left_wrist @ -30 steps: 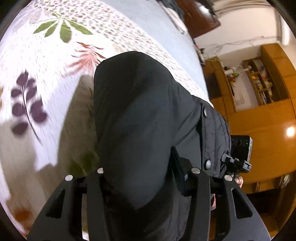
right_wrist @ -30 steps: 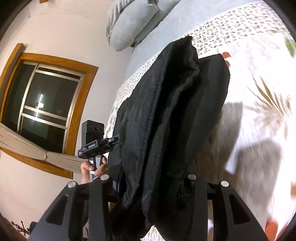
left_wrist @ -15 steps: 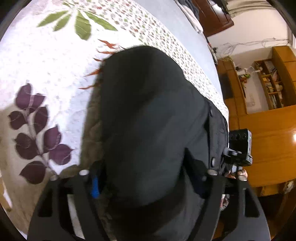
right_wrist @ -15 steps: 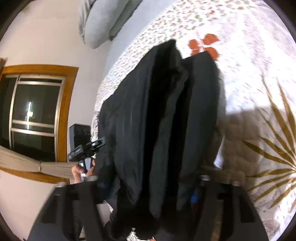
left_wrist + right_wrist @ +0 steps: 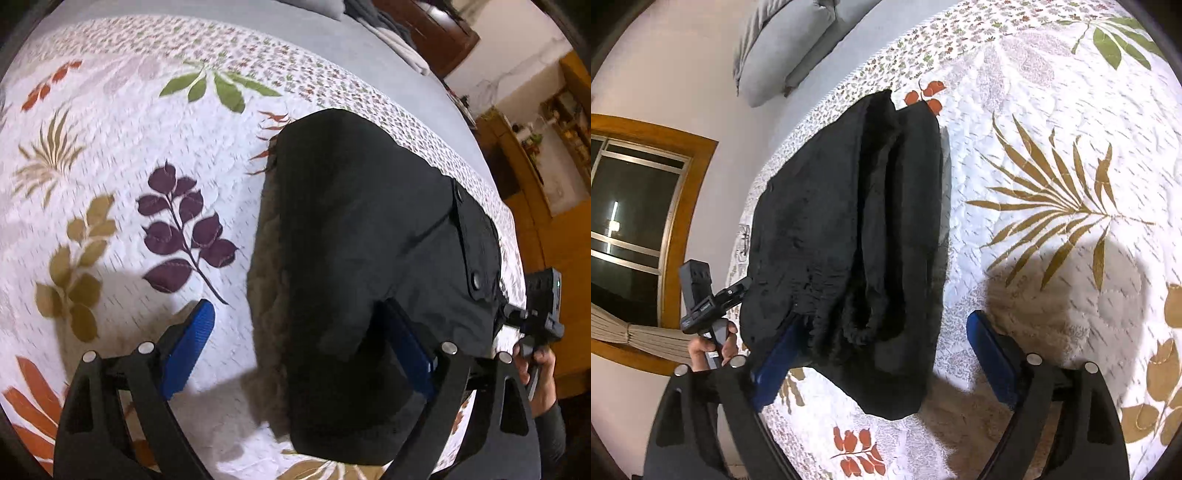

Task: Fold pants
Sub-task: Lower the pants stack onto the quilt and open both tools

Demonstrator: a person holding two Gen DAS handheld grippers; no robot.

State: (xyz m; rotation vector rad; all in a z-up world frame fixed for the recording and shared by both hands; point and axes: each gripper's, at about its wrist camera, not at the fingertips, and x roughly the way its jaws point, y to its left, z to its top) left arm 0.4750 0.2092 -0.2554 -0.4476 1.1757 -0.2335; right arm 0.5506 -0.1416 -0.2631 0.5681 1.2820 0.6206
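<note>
Folded black pants (image 5: 369, 240) lie flat on the leaf-print bedspread (image 5: 129, 129). My left gripper (image 5: 299, 350) hangs over their near end with its jaws opening wide. Its left blue pad (image 5: 192, 343) stands over bare bedspread, and the pants' edge partly covers the right pad (image 5: 410, 354) without being squeezed. In the right wrist view the pants (image 5: 831, 221) show a fleecy inner layer. My right gripper (image 5: 882, 365) is also opening around their near end, with its left pad (image 5: 775, 365) at the cloth's edge and its right pad (image 5: 990, 362) well apart.
A hand (image 5: 535, 365) holds the other tool at the bed's right edge, and the opposite hand (image 5: 709, 347) shows by the left edge. A grey pillow (image 5: 775, 55) lies at the head. A wood-framed window (image 5: 639, 206) and wooden shelves (image 5: 554, 166) flank the bed.
Both grippers' jaws have spread from a grip on the pants to wide apart, baring the blue pads. The pants have dropped from hanging to lying on the bedspread.
</note>
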